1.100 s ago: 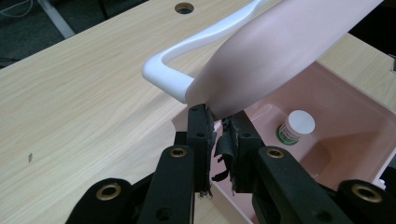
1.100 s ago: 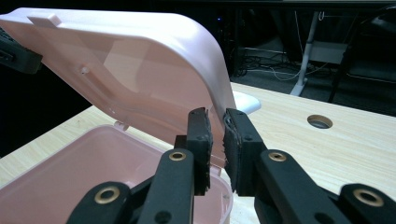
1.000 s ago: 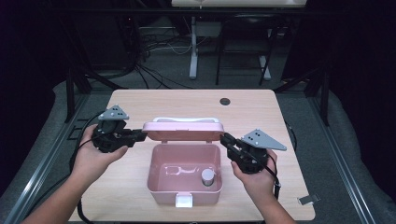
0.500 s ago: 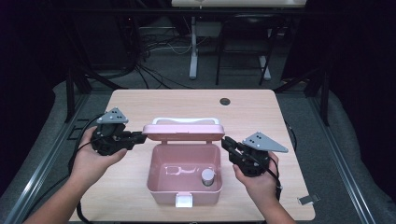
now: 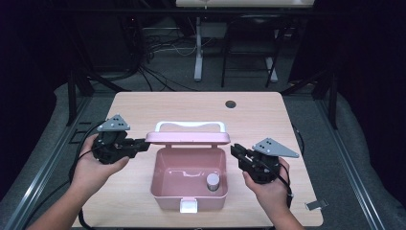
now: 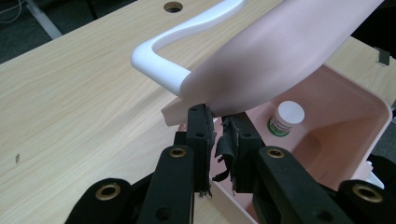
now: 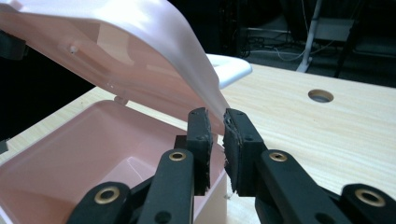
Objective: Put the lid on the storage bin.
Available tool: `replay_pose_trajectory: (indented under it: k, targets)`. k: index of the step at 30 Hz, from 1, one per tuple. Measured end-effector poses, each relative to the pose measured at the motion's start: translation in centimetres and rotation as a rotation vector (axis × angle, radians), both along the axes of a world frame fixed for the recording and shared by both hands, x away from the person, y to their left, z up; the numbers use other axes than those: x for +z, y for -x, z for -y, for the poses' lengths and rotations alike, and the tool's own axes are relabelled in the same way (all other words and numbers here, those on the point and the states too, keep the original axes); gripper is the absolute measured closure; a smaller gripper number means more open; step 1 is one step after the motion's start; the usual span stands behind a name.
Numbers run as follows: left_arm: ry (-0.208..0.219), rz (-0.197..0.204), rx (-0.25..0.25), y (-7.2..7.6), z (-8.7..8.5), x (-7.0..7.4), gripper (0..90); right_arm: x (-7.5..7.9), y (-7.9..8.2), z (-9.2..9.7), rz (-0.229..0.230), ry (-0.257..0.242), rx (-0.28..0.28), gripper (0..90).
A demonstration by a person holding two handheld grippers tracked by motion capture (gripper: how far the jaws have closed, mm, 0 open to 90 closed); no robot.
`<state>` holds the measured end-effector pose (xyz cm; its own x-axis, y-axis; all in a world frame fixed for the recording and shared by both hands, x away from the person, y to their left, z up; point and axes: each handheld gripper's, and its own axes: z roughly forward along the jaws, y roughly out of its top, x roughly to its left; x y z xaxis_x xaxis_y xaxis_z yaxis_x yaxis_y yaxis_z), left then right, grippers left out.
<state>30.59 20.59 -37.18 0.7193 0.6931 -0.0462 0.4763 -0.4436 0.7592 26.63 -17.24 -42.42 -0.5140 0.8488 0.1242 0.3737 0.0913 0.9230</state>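
Centrally on the wooden table (image 5: 143, 108) sits a pink plastic box (image 5: 187, 189), its hinged lid (image 5: 187, 138) raised partway so the inside is open to the high view. At the lid's left corner the left gripper (image 5: 142, 144) has its two black jaws closed together on the lid's edge; the left gripper view shows the worn pads pinching the pink rim (image 6: 215, 122) where it dips toward the box wall. At the lid's right corner, the right gripper (image 5: 234, 151) does the same: in the right gripper view its jaws are drawn in on the thin pink edge (image 7: 215, 112), with only a narrow gap between the pads where the plastic passes.

A white handle (image 5: 190, 125) runs along the far side of the lid, standing above the tabletop. Inside the box, near its right front corner, a small bottle with a white cap (image 5: 212, 181) stands upright on the floor of the box; the left gripper view shows a green label on it (image 6: 284, 122). A white latch (image 5: 188, 206) sits at the middle of the box's near wall. Both hands rest low by the table on either side of the box.
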Motion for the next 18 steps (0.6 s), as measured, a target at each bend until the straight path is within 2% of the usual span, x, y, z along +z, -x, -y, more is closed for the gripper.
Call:
replay_pose_trajectory:
  k: [9, 15, 18]
  targets:
    - [-0.001, -0.004, -0.009, 0.4, -0.1, -0.2, 81.0, -0.8, -0.2, 0.5, -0.051, -0.001, -0.007, 79.0]
    - [0.009, -0.003, -0.009, 0.6, -0.2, -0.4, 80.0, -1.5, -0.5, 0.9, -0.048, 0.017, -0.037, 74.9]
    - [0.015, -0.002, -0.01, 0.8, -0.2, -0.5, 79.5, -1.9, -0.6, 1.2, -0.046, 0.011, -0.051, 69.3]
